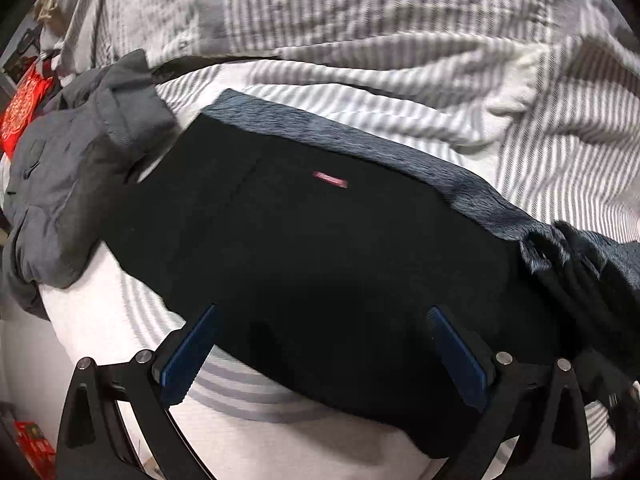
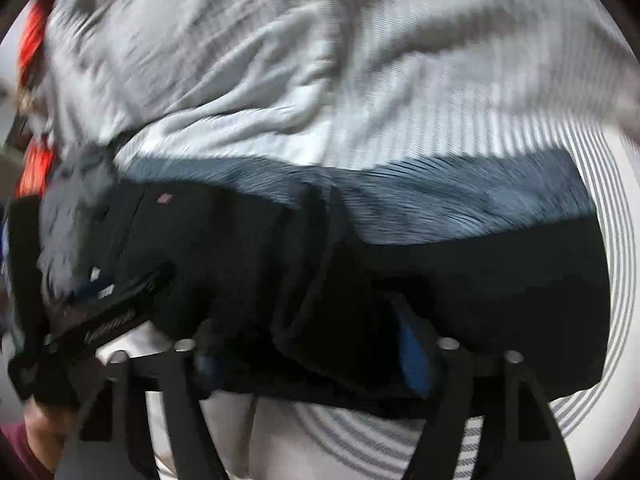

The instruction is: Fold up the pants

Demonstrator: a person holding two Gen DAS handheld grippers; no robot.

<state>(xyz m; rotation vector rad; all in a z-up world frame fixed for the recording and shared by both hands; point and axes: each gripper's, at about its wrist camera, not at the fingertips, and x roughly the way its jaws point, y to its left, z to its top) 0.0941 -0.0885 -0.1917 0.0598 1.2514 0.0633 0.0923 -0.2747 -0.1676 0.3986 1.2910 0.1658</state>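
Pants (image 1: 304, 248) = landmark; black, lying on a striped bed sheet (image 1: 540, 140) and not on any desk.

L wrist view: pants look folded into a compact dark block, w/ fuzzy grey-blue lining (image 1: 360, 136) showing along the far edge and a small red label (image 1: 331, 179) near the middle of the top layer. Left tool (image 1: 320, 344) sits at the near edge of the pants, fingers spread wide, one blue pad (image 1: 188, 356) toward the near-left corner, the other toward the near-right. Nothing pinched. Judged reason: spread fingers straddle the near edge to press or steady the stack, or to line up for the next grip. Grey garment (image 1: 76, 184) bunched just beside the pants' left end, overlapping the far-left corner, so a separate item, prob. set aside. Drawstring/waist tangle at the pants' right end. Red packaging (image 1: 20, 116) well beyond the grey garment.

R wrist view: heavy blur. Same pants (image 2: 500, 288) fill the lower half, lining along the far edge, label far left. Right tool (image 2: 312, 344) is at the near edge of the pants; black cloth is draped over and between the fingers, one blue pad (image 2: 412, 348) partly showing. Cannot tell whether it is pinching cloth or merely under it. Judged reason: working the thick right end, lifting or tucking a layer.

Step est.: late fold, tidying.
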